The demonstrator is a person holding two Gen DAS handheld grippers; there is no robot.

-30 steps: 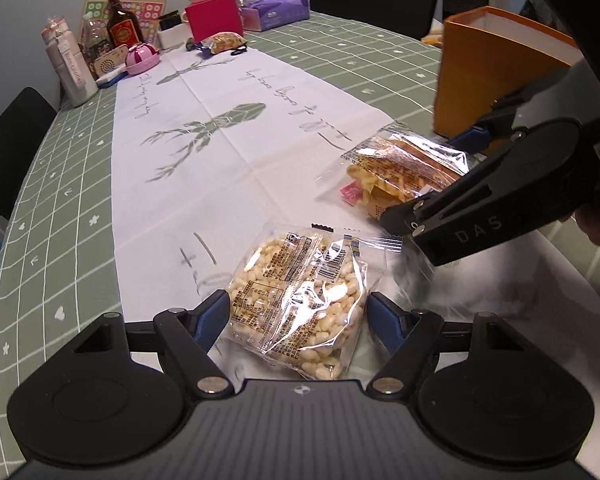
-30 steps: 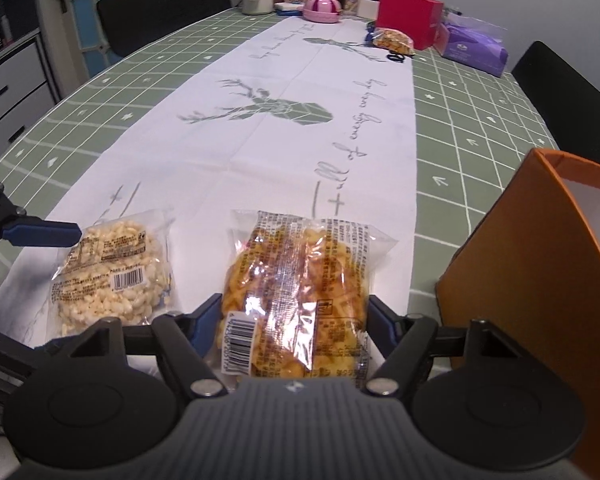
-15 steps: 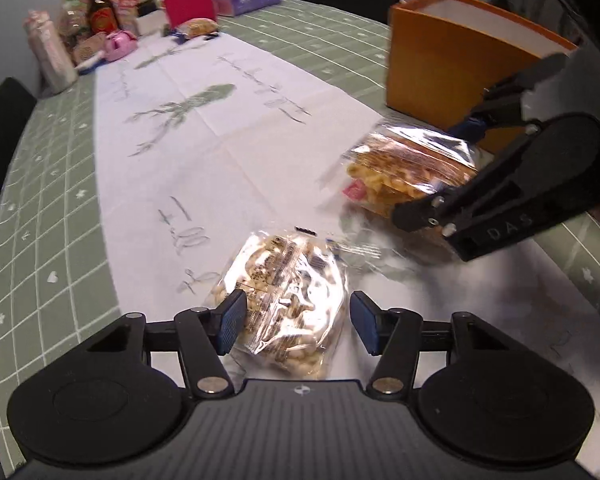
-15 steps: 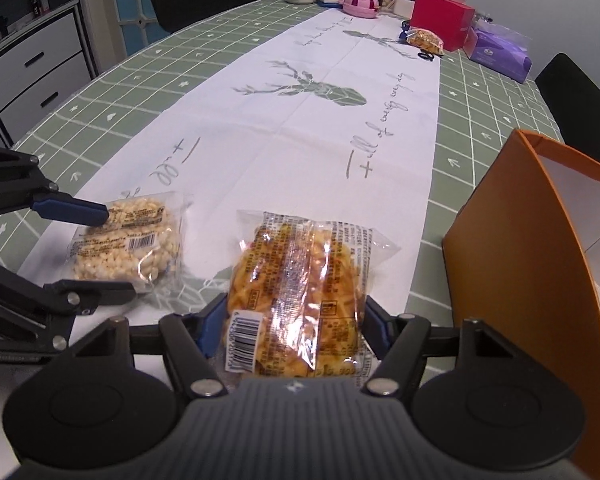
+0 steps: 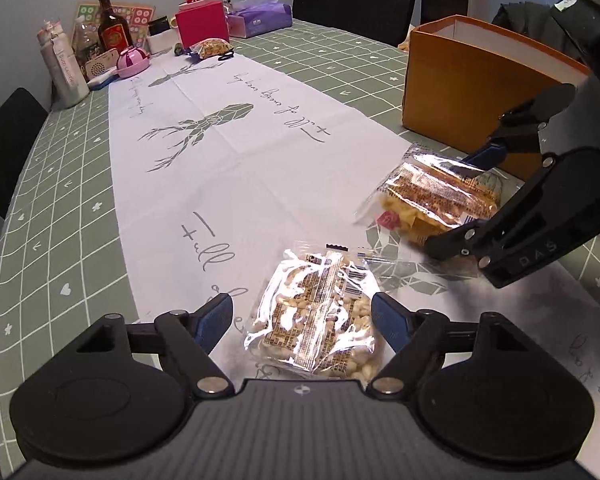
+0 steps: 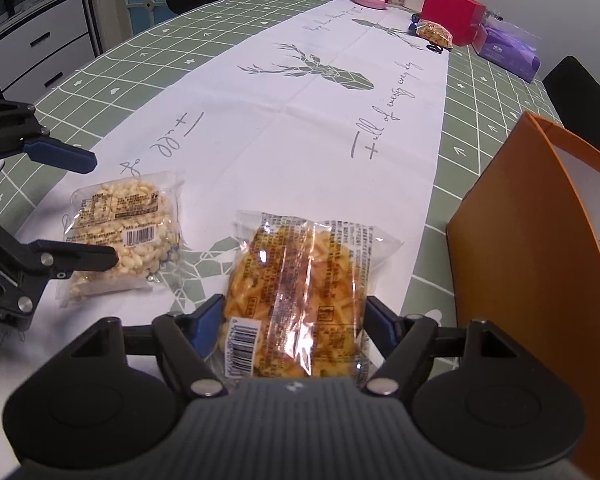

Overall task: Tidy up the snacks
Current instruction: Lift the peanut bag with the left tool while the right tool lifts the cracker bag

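We see a home dining room: a long table under a green checked cloth [image 5: 72,208] and deer-print runner [image 5: 204,128], black chairs [image 5: 352,0] around it, a drawer cabinet [image 6: 40,48], a tissue box [image 5: 260,20].

The orange box [image 6: 540,248] runs off the right edge of the right wrist view, its inside mostly unseen; the near end of the yellow snack bag [image 6: 296,300] is hidden behind the camera housing at lower centre; labels on the bottles [image 5: 114,30] at upper left of the left wrist view are too small to read.
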